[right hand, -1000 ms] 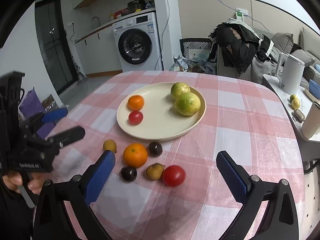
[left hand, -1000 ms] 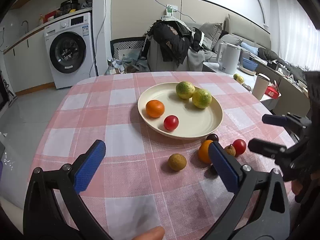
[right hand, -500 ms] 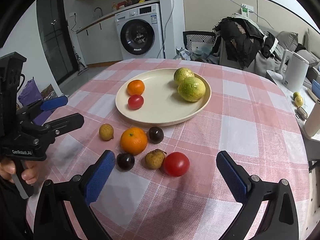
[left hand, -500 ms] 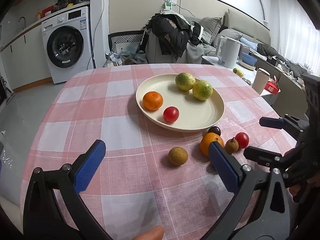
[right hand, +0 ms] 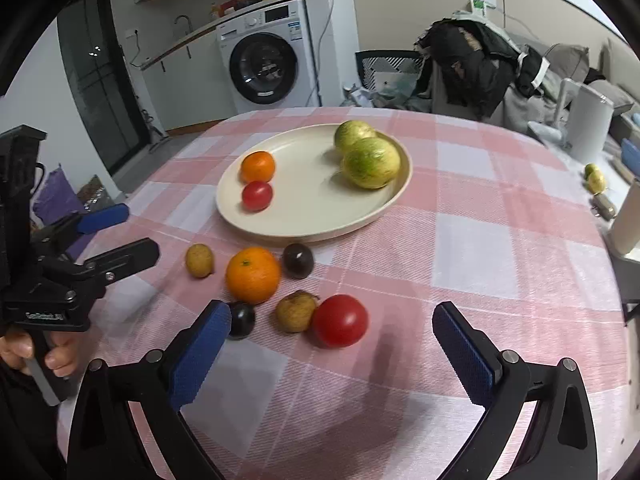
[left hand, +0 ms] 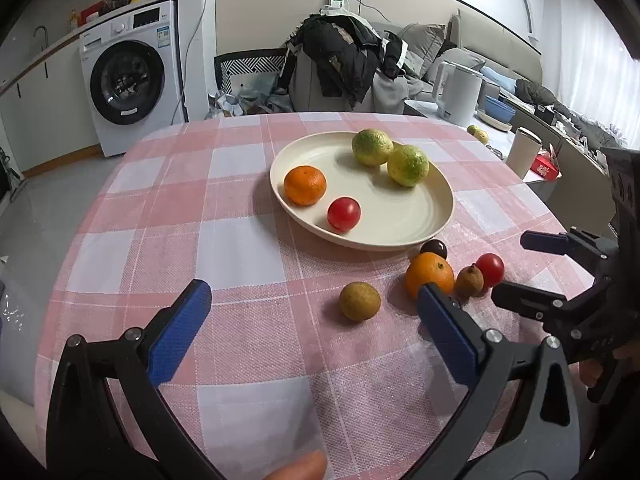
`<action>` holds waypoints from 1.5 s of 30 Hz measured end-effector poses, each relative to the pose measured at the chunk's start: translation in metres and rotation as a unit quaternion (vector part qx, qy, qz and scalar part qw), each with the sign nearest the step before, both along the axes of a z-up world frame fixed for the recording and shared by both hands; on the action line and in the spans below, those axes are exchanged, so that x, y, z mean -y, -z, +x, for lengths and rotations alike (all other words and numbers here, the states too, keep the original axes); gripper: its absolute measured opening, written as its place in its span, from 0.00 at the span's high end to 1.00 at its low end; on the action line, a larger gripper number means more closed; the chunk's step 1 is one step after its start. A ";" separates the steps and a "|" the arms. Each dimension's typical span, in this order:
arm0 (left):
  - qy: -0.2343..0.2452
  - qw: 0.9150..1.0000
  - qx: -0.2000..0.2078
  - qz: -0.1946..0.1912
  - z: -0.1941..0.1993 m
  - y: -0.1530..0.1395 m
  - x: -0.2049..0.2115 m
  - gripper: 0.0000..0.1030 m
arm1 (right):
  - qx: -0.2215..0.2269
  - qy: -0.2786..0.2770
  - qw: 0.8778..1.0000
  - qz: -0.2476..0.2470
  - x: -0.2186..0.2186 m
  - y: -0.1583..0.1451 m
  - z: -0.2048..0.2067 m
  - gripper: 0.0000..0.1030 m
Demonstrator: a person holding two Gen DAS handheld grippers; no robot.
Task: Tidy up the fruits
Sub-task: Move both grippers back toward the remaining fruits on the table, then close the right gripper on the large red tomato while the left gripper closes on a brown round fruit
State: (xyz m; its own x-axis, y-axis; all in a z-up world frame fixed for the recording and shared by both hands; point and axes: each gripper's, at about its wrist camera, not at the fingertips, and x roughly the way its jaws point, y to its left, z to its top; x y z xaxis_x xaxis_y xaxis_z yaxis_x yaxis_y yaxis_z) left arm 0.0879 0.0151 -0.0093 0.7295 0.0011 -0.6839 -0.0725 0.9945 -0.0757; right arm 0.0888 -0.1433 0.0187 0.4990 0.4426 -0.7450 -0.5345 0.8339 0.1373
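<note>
Both tongs hang spread wide and empty over the near edge of the desk (right hand: pixel 480 248), the right tongs (right hand: pixel 332 344) facing the loose fruit, the left tongs (left hand: pixel 316 312) off to their left. Nearest my right tongs sits the red tomato (right hand: pixel 340 321), touching a small brown fruit (right hand: pixel 295 312), with a dark plum (right hand: pixel 241 319) just beside the left pad. I judge the tomato smooth, thin-skinned and soft, so I would close on its widest girth with light pressure, or it may squirt out or bruise. The brown fruit looks rough, light and firm, easy to pinch but crowded by the tomato. Behind them the big orange (right hand: pixel 253 274) seems heaviest of the loose ones; its pebbled rind should grip well across the middle. Another dark plum (right hand: pixel 298 260) lies near the plate, glossy and likely slippery, and a small tan fruit (left hand: pixel 359 301) rests apart, squarely ahead of my left tongs. Farther on, the cream plate (right hand: pixel 312 220) already holds a small orange (right hand: pixel 258 166), a small tomato (right hand: pixel 257 195) and two green citrus (right hand: pixel 371 162) that touch each other.
</note>
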 end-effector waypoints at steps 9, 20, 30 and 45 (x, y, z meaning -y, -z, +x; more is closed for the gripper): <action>0.013 1.000 -0.012 0.009 0.001 0.005 0.006 0.01 | -0.018 -0.021 1.000 -0.004 -0.007 0.010 0.000 0.14; 0.027 0.999 -0.032 0.016 0.004 0.015 0.012 0.01 | -0.028 -0.016 0.999 -0.025 -0.004 0.017 0.006 0.38; 0.032 0.999 -0.040 0.017 0.005 0.018 0.013 0.01 | -0.026 -0.015 0.999 -0.029 0.007 0.016 0.010 0.49; 0.032 0.998 -0.048 0.021 0.008 0.024 0.015 0.01 | -0.007 -0.017 0.998 -0.058 -0.003 0.024 0.009 0.51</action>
